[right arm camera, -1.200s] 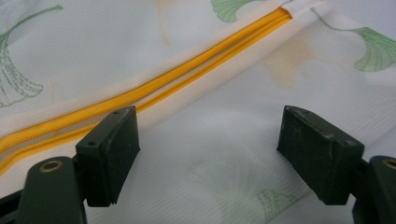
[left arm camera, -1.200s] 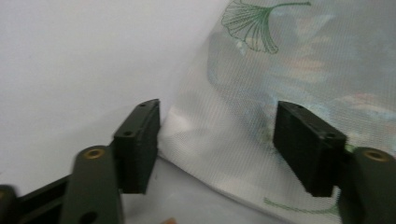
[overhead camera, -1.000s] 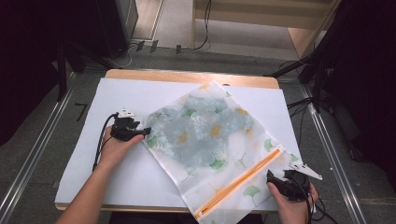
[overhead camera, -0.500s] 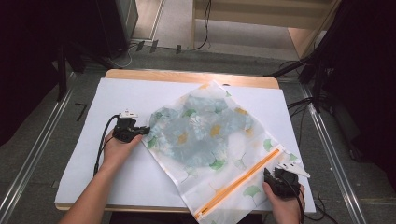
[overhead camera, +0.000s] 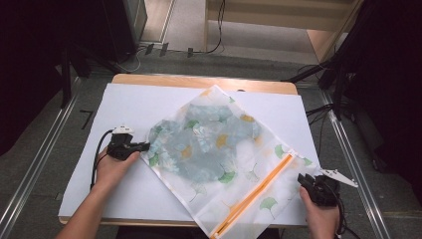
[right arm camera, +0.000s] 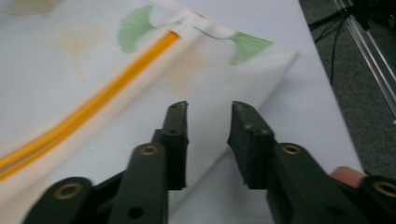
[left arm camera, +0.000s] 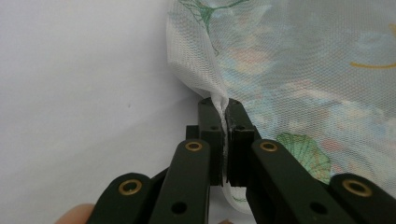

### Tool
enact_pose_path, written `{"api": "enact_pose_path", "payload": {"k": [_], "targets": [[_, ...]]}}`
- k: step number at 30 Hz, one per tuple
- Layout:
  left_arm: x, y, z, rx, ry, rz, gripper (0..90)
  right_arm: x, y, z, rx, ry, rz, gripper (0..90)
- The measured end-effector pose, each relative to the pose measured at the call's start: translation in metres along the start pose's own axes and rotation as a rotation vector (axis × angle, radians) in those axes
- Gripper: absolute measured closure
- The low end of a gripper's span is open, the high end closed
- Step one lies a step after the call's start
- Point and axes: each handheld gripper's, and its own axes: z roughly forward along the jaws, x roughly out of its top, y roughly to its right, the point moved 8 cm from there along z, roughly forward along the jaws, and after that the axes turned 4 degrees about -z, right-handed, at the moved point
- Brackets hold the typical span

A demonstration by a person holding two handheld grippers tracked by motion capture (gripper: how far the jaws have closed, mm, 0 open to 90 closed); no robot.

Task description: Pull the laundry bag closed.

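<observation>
A mesh bag [overhead camera: 219, 159] lies flat on the white sheet [overhead camera: 129, 104] that covers my tabletop [overhead camera: 199, 82], turned like a diamond. Inside the bag, toward its upper left half, there is a bluish crumpled cloth [overhead camera: 199, 142]. An orange zipper [overhead camera: 254, 191] runs along the bag's lower right edge.

My left tongs [overhead camera: 144, 146] are at the bag's left corner. In the left gripper view these tongs [left arm camera: 225, 116] are closed on a fold of the white mesh, which stands up pinched between the jaws.

My right tongs [overhead camera: 304, 180] are near the bag's right corner, just past the zipper. In the right gripper view these tongs [right arm camera: 208, 121] are apart with a narrow gap, and the bag's edge passes under them; this picture is blurred, so I cannot tell if the jaws touch the mesh.
</observation>
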Motion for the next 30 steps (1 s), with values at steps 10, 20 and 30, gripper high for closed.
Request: {"api": "enact_pose_path", "payload": {"k": [10, 20, 30], "targets": [[-0.006, 0.0, -0.005, 0.002, 0.011, 0.023, 88.8, 0.009, 0.005, 0.019, -0.034, -0.026, 0.087, 35.8], [-0.013, -0.002, -0.013, 0.013, 0.001, 0.01, 88.9, 0.03, 0.0, 0.043, 0.038, -0.033, -0.018, 90.0], [-0.038, -0.016, -0.043, 0.062, 0.003, -0.04, 88.9, 0.087, -0.045, 0.101, 0.044, -0.01, -0.161, 90.0]]}}
